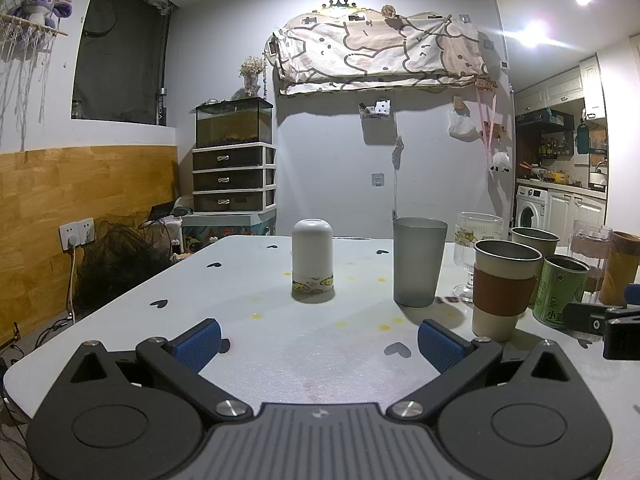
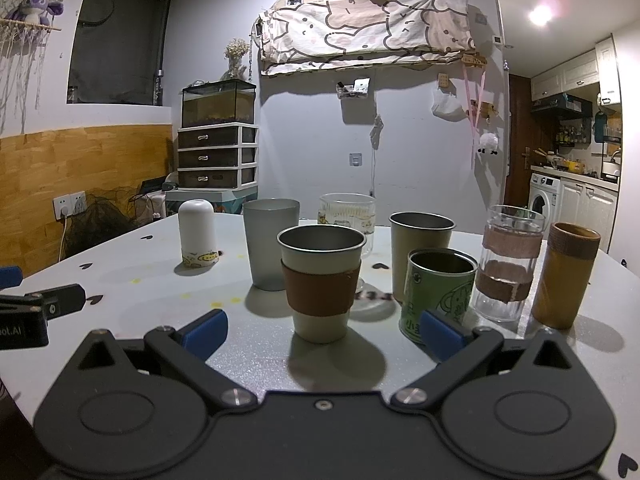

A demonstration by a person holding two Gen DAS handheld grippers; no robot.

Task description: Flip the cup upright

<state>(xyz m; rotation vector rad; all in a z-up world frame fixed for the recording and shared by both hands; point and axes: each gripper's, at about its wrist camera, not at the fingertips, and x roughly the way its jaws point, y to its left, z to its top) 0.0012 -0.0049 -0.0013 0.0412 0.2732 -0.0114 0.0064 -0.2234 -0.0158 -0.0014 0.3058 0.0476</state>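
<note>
A white cup (image 1: 312, 261) with a yellow patterned band at its rim stands upside down, mouth on the white table (image 1: 304, 356). It also shows in the right wrist view (image 2: 197, 234) at the left. My left gripper (image 1: 319, 342) is open and empty, low over the table, in line with the cup and well short of it. My right gripper (image 2: 323, 330) is open and empty, its fingers either side of a cup with a brown sleeve (image 2: 321, 283), short of it.
Upright cups crowd the table's right: a grey tumbler (image 2: 271, 243), a metal cup (image 2: 420, 252), a green tin (image 2: 439, 292), a clear ribbed glass (image 2: 508, 262), an amber cup (image 2: 566, 274), a glass mug (image 2: 347, 220). The right gripper's tip shows at the left view's right edge (image 1: 604, 320).
</note>
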